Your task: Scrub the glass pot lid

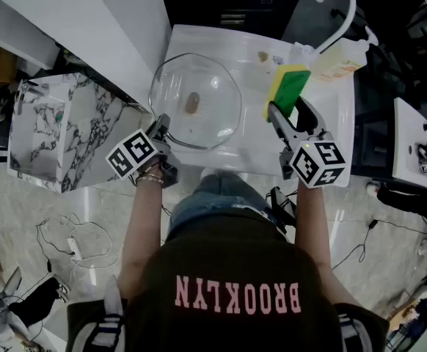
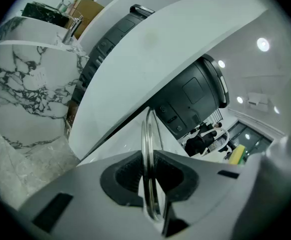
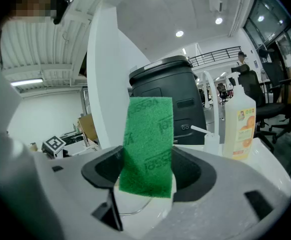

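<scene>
Lid (image 1: 195, 101) is over the sink (image 1: 257, 160), its near-left rim pinched in the closed left gripper (image 1: 161, 125). To its right, the right gripper (image 1: 293, 113) clamps the sponge (image 1: 290, 86). Best to hold the rim firmly and sweep the green face leftward across the glass.

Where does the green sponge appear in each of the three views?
Head view: green sponge, right of centre, in the right hand-held gripper.
Left gripper view: small, far lower right.
Right gripper view: centre, clamped upright.
Shared landmark: black bin, in both gripper views.
</scene>
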A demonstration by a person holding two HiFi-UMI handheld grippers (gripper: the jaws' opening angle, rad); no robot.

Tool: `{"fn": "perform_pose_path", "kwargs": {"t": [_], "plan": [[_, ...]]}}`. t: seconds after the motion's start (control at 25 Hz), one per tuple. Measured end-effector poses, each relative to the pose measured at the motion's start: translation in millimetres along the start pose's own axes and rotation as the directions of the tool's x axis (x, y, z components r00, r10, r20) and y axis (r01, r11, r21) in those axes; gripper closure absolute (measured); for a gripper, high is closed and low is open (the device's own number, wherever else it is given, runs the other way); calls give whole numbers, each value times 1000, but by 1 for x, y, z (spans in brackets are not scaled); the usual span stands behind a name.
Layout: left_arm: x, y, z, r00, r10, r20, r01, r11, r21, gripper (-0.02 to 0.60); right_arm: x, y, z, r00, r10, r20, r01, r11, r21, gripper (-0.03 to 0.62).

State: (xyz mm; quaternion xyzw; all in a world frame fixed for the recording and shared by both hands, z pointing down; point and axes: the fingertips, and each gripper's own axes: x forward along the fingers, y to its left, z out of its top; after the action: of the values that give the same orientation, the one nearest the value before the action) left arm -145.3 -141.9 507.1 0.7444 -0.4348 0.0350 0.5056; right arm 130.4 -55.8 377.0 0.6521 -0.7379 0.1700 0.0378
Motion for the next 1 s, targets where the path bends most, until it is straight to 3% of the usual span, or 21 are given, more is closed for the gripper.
{"fn": "perform_pose_path", "kwargs": {"t": [0.4, 0.6, 0.76, 1.0], "plan": [[-2, 1, -2, 1000, -4, -10, 4, 1000, 2, 535, 5, 14, -18, 999, 22, -34, -21, 999, 29, 312], [-3, 2, -2, 1000, 3, 1, -3, 1000, -3, 535, 23, 30, -9, 991, 128, -40, -127, 992, 22, 312], [-4, 2, -5, 1000, 12, 13, -12, 1000, -11, 535, 46, 54, -4, 959, 269, -92, -268, 963, 19, 312], [-7, 0, -8, 998, 46, 38, -45, 999, -23, 535, 82, 94, 1, 876, 451, -170, -463, 886, -32, 312]]}}
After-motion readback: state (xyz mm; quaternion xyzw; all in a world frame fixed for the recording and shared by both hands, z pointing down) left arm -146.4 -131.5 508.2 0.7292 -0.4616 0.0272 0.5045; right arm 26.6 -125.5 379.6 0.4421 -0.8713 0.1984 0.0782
